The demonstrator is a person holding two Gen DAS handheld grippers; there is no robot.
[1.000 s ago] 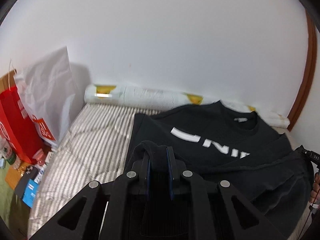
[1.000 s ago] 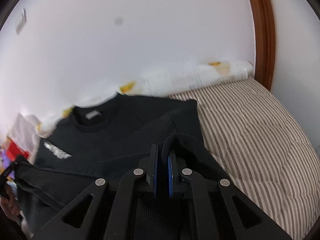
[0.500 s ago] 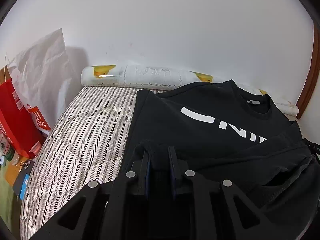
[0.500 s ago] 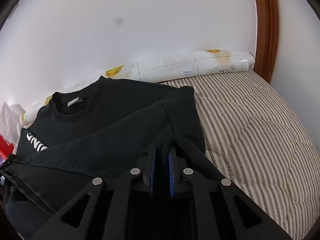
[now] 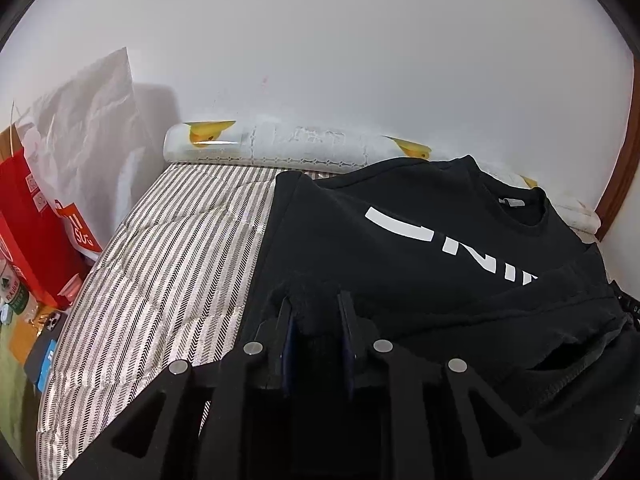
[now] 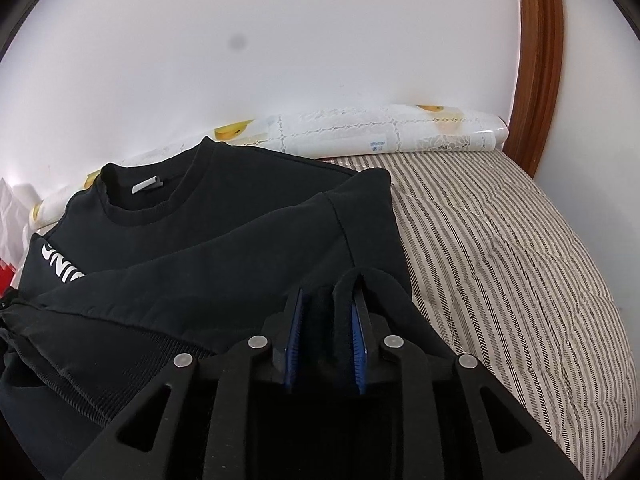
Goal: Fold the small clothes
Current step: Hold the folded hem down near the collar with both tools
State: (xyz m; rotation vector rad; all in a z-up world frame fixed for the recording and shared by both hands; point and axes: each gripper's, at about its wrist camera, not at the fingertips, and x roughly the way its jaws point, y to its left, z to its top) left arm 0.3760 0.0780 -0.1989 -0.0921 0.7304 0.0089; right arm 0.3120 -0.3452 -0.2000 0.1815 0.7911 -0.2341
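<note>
A black sweatshirt (image 5: 400, 248) with white lettering lies on a bed covered by a striped quilt (image 5: 168, 264). Its collar points toward the rolled white mat (image 5: 288, 148) that runs along the wall at the far edge of the quilt. A sleeve is folded across the chest, below the collar.

The left claw (image 5: 316, 312) sits low over the sweatshirt's near left edge, on the side away from the mat. Its jaws are parted, with a loose ridge of black cloth between them, not pinched.

The right claw (image 6: 330, 296) sits at the sweatshirt's near right edge, likewise spread apart. A fold of black cloth stands between its blue pads (image 6: 294, 332) and drapes over the right one.

A red bag (image 5: 28, 224) and a white bag (image 5: 92, 132) stand left of the mat, beside the quilt.
</note>
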